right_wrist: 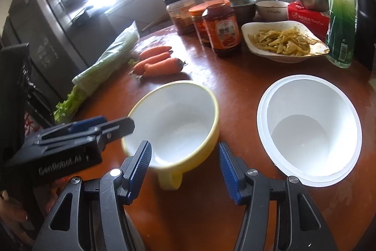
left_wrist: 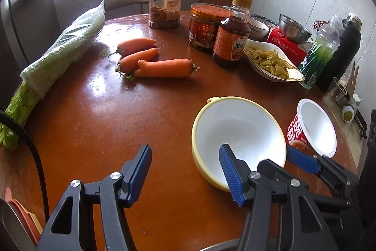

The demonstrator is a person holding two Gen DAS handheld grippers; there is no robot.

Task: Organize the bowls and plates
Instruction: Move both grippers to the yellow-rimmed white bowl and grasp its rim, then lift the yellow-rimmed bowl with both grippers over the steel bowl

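Yellow bowl (right_wrist: 174,124): your left claw (left_wrist: 185,171) and right claw (right_wrist: 184,168) both gape half-wide, empty, flanking it for pickup from the counter (left_wrist: 117,109).

I read "GenRobot.AI" in pale letters on the side of the left gripper (right_wrist: 128,126), at about eight o'clock in the right wrist view. The small white bowl (right_wrist: 271,8), around one o'clock, carries a faint word that looks like "Family". The sauce bottle (right_wrist: 222,27), red jar (left_wrist: 204,29), tissue pack (left_wrist: 287,45) and red cup (left_wrist: 297,133) show Chinese print I can't make out.
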